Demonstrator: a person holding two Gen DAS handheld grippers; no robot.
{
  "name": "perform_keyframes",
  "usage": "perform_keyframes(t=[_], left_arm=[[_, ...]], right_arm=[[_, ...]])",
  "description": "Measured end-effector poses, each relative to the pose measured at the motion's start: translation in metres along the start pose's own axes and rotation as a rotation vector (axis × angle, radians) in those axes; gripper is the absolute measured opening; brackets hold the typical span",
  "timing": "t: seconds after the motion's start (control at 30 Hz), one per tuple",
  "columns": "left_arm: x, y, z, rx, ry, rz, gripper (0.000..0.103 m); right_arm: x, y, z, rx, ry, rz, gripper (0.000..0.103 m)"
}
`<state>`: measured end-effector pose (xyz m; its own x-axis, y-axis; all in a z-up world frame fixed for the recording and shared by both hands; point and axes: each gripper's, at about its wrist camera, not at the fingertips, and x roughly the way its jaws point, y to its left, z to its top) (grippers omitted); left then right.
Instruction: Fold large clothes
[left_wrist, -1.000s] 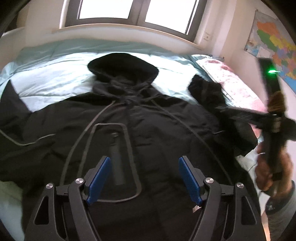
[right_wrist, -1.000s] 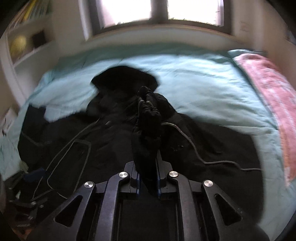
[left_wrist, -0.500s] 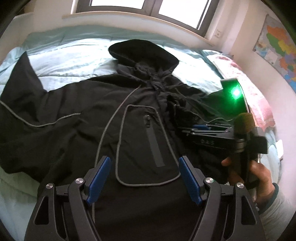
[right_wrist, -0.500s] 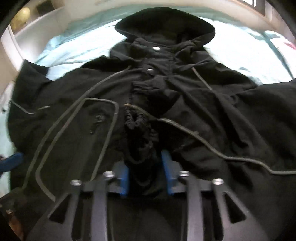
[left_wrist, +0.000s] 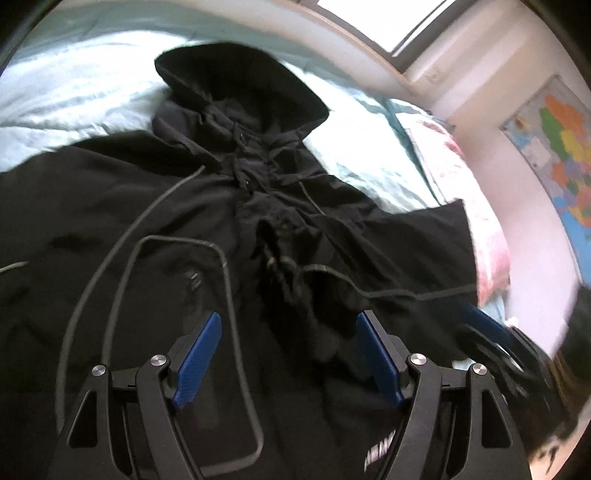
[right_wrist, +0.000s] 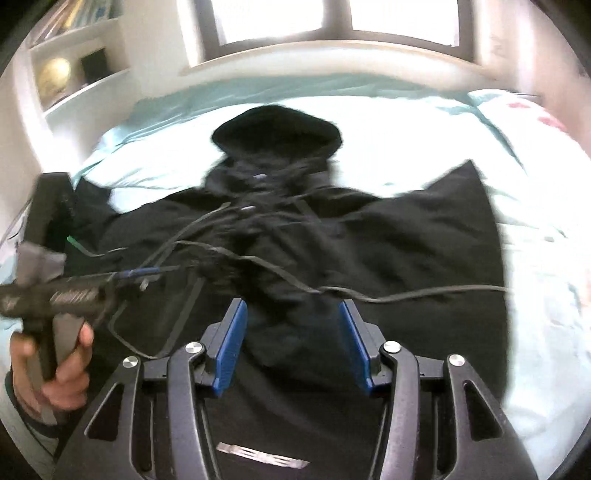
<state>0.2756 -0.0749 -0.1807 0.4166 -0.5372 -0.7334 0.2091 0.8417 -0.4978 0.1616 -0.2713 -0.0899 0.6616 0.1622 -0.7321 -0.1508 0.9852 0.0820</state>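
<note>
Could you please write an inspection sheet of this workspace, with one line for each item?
Surface: bed with light teal cover.
Job's things: black hooded fabric jacket lies spread flat, front up, hood towards the window.
Clutter: pink-and-white patterned cloth along the bed's edge.
Grippers: left gripper open, empty above the jacket; right gripper opening, pads clear of the fabric.
Cables: nothing seen; only grey piping lines on the jacket.
Surroundings: window, white wall shelf, coloured wall map.
</note>
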Motion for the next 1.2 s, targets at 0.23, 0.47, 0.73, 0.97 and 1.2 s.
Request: perform_keyframes(t=[0.23,0.47,0.73,0.97,1.2], left_arm=[[0.054,-0.014,0.014,0.021,0.029,0.101,0.065],[0.016,-0.002,0.02,0.006,-0.093,0.099,0.022],[-0.121,0.063,0.02,-0.031,-0.295,0.114,0.022],[-0.091,0.139,-0.015,-0.076,-0.046,0.219,0.024],[-0.111,0.151,-0.034,-0.01,-0.102,0.131,0.032]], right_arm=[[-0.063,-0.076,-0.013,0.095,-0.112,-0.156,0.055],[-0.04,-0.129,-0.016,0.245,-0.034,-0.149,0.055],[0.01,-0.096,0.01,0.209,0.056,-0.079,0.055],[0.115,-0.029,0.017,0.057,0.192,-0.124,0.055],[0.146,-0.033,-0.001,0.056,0.22,-0.123,0.057]])
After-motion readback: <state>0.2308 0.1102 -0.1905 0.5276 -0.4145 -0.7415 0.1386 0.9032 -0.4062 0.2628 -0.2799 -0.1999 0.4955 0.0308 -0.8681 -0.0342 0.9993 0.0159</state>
